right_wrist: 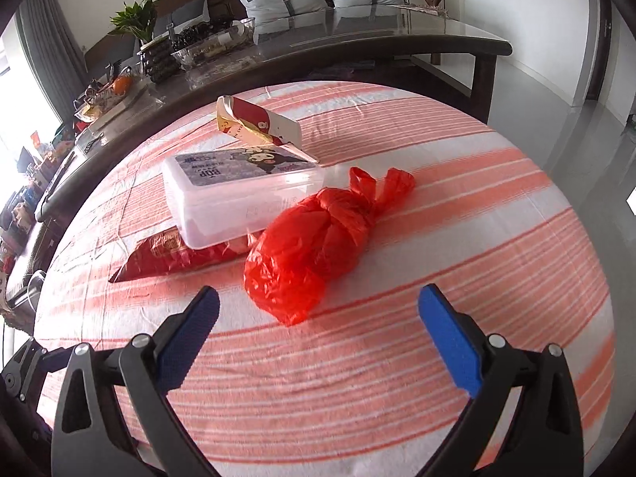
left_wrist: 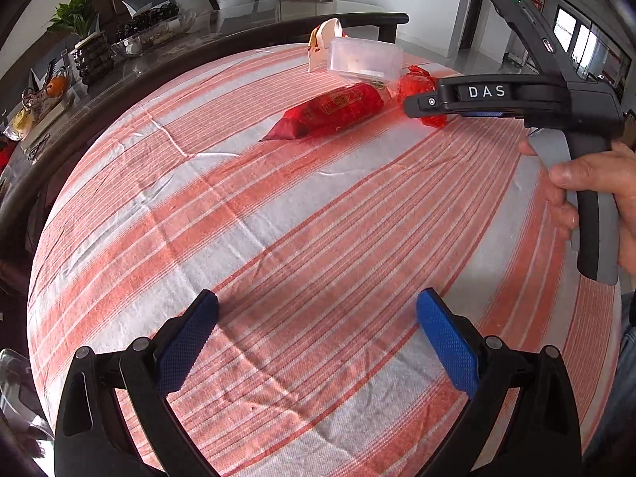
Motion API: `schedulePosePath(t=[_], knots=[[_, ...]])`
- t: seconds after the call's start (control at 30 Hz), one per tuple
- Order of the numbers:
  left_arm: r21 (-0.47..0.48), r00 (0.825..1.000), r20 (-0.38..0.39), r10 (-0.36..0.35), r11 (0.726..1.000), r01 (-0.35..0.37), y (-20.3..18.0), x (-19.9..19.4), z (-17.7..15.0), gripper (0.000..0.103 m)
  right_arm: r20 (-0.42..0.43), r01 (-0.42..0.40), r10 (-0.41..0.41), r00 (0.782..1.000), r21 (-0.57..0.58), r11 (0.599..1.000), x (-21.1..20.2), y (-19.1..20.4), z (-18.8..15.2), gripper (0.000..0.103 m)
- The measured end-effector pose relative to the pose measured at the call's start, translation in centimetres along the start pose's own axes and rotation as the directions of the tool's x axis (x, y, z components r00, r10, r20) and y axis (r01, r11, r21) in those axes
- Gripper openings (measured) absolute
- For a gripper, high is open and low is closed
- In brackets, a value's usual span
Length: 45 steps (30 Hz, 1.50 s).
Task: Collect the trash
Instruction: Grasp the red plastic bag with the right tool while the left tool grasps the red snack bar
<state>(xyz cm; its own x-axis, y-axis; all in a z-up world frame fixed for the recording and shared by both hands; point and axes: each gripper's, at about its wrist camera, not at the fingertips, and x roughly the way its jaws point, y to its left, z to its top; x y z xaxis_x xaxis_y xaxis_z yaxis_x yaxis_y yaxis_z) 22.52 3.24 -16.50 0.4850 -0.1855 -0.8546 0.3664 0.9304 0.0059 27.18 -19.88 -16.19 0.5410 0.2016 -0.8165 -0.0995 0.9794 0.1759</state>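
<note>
Four pieces: trash lies grouped at the far side of the table point(right_wrist: 497, 238), which wears a striped cloth.
Red bag point(right_wrist: 314, 234): knotted plastic, nearest the right hand-held gripper, its near end just ahead of the blue pads, not touching them.
Clear box point(right_wrist: 238, 194): lidded, with a printed label; it rests tilted on the red packet, just left of the bag.
Red packet point(left_wrist: 330, 111): flat wrapper, partly under the box, pointing near-left.
Carton point(right_wrist: 258, 125): flattened, red and white, propped behind the box, farthest off.
Right hand-held gripper point(right_wrist: 318, 298): released, jaws spread wide, empty, aimed at the bag; in the left view its body covers part of the bag.
Left hand-held gripper point(left_wrist: 318, 302): released too, empty, hovering over bare cloth, well apart from the pile.
Step in hand: approach for the first pick, likely the bag; nothing is grasped yet.
Next move: push the right one forward and lower until the pads straddle the bag's bulk or knot, then clench; thin plastic may slip or tear, so a bite near the knot seems safer.
Bin: none visible in either view.
</note>
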Motion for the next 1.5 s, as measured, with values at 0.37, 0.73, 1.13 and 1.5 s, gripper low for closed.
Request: schedulePosePath(t=[0.37, 0.73, 1.13, 1.5], knots=[[0.231, 0.997, 0.044, -0.063, 0.972, 0.051, -0.7, 3.8, 9.9, 0.099, -0.002, -0.017, 0.017, 1.000, -0.119, 0.993, -7.1, -3.5, -5.9, 0.037], [0.243, 0.988, -0.033, -0.152, 0.957, 0.155, -1.6, 4.9, 9.9, 0.029, 0.022, -0.048, 0.052, 0.998, -0.173, 0.984, -10.9, -4.7, -11.8, 0.037], [0.011, 0.992, 0.034, -0.123, 0.992, 0.123, -5.0, -3.4, -1.7, 0.089, -0.006, -0.121, 0.125, 0.992, -0.309, 0.943, -11.2, -0.1, -15.5, 0.043], [0.056, 0.999, 0.014, -0.051, 0.997, 0.050, -5.3, -0.7, -1.9, 0.098, -0.033, -0.071, 0.065, 0.997, -0.242, 0.968, -11.7, -0.3, -15.7, 0.080]])
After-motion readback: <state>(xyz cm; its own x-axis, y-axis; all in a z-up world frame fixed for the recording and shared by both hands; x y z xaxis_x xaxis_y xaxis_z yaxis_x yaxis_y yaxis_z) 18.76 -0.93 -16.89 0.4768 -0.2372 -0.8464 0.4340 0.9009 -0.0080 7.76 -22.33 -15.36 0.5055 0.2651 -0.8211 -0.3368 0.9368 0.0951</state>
